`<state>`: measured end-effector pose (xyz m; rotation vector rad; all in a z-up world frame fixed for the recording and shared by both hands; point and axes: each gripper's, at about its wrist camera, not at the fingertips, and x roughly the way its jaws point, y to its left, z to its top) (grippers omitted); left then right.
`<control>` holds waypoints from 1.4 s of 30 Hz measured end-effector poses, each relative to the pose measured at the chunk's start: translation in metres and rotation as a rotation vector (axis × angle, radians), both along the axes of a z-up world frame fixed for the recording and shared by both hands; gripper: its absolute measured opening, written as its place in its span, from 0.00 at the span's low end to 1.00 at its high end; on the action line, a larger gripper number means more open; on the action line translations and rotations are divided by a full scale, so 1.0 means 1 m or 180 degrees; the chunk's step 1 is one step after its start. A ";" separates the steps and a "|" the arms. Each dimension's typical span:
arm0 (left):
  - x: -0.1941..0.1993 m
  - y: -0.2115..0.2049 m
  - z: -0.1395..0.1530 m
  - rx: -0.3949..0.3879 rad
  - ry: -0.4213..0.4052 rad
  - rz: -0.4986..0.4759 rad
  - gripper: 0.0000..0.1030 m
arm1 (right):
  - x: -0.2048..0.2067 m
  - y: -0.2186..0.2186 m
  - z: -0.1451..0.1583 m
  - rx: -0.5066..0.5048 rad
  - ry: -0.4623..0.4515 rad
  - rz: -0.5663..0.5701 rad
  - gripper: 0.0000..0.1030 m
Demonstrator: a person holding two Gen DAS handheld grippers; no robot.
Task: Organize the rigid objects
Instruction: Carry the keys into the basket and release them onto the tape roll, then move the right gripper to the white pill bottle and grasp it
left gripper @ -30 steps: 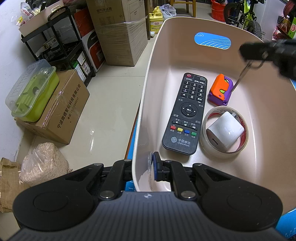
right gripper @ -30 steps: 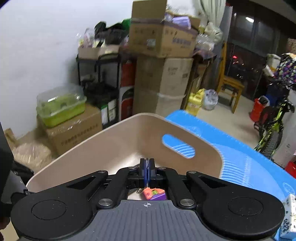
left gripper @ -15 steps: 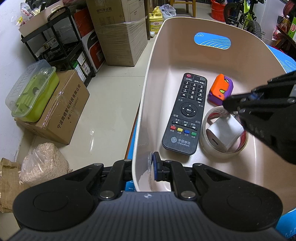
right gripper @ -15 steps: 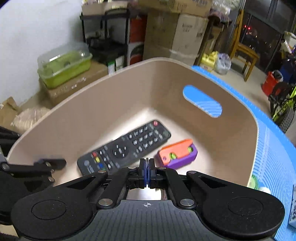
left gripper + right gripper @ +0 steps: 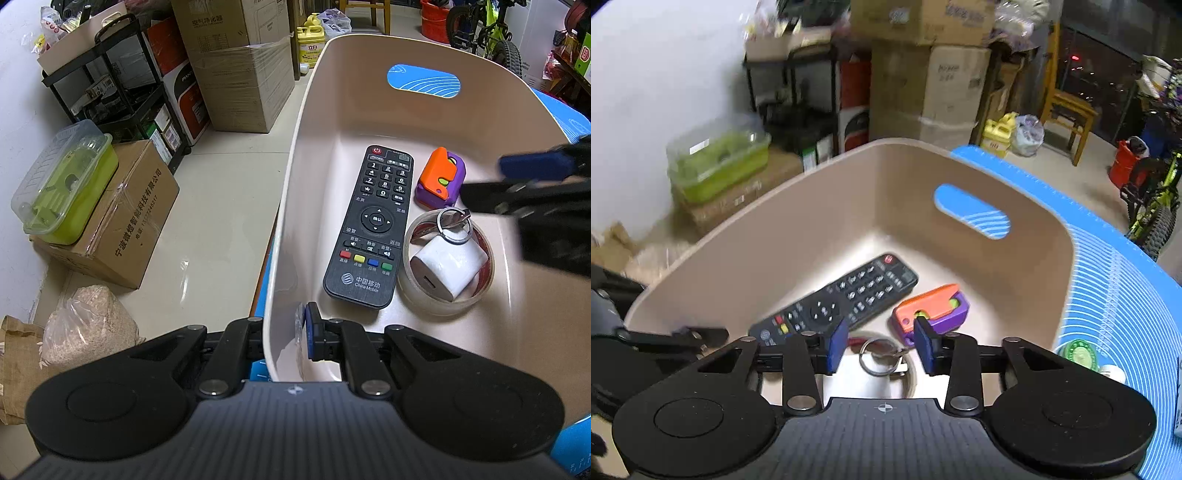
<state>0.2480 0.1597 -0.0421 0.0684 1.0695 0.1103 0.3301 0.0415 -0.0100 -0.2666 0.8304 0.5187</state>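
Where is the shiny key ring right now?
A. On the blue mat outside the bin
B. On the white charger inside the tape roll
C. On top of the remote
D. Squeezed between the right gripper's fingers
B: the key ring lies on the white charger inside the tape roll, and the right gripper above it is open and holds nothing.

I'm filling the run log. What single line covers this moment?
right gripper: open above key ring | key ring: on charger inside tape roll | left gripper: shut on bin wall
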 end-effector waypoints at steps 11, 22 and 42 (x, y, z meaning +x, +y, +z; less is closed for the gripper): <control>0.000 0.001 0.000 -0.0001 0.0001 -0.0001 0.13 | -0.023 -0.083 0.032 0.0322 -0.0365 -0.0552 0.61; 0.000 0.001 0.000 0.0003 0.0003 0.0000 0.13 | -0.015 -0.163 0.003 0.0268 -0.0340 -0.1234 0.62; 0.000 0.001 0.001 0.0007 0.0004 -0.0006 0.13 | 0.041 -0.184 -0.068 0.0121 -0.0255 -0.1787 0.62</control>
